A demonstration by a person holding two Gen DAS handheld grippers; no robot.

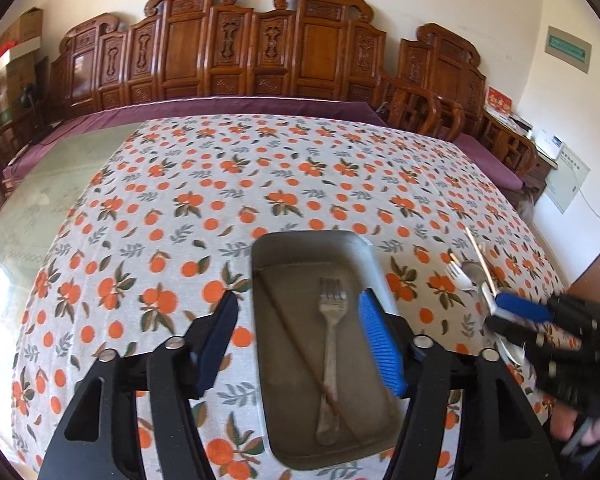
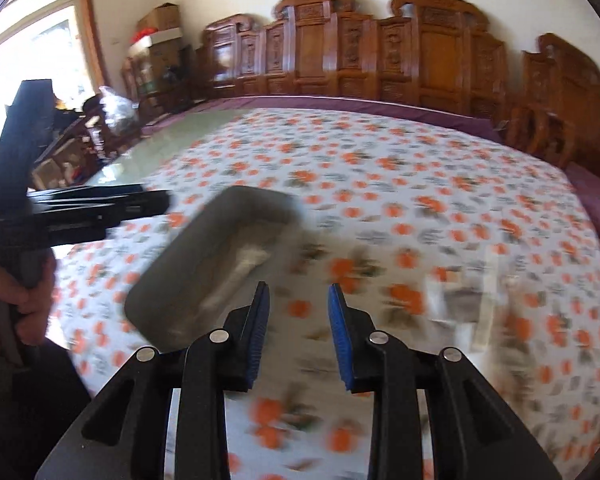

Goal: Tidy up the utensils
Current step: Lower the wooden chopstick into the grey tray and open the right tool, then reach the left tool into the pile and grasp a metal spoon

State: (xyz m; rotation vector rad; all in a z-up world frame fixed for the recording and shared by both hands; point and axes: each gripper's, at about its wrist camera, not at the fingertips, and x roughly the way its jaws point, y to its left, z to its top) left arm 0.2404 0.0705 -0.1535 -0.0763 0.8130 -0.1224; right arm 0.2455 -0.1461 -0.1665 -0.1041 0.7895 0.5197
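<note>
The work surface is a table covered with an orange-fruit print cloth [image 1: 260, 184], backed by a row of carved wooden chairs [image 1: 260, 48] against a white wall.

A grey metal tray [image 1: 260, 264] rests on the cloth. Inside it lie a fork [image 1: 332, 344], tines pointing away from the camera, and a single thin chopstick [image 1: 300, 356] running diagonally; the chopstick crosses the fork handle near its lower end.

Left gripper [image 1: 296, 344]: jaws wide apart over the tray's left wall, one finger outside the tray and the blue-padded finger above its interior. Nothing is between the pads; no contact with fork or chopstick is visible.

Right gripper [image 2: 298, 336]: jaws partly open, empty, above bare cloth just right of the tray. The right wrist view is motion-blurred.

Remaining utensils [image 1: 470, 274], including a second fork, a spoon and a chopstick, lie in a group on the cloth to the right of the tray, just beyond the right gripper's fingertips.
</note>
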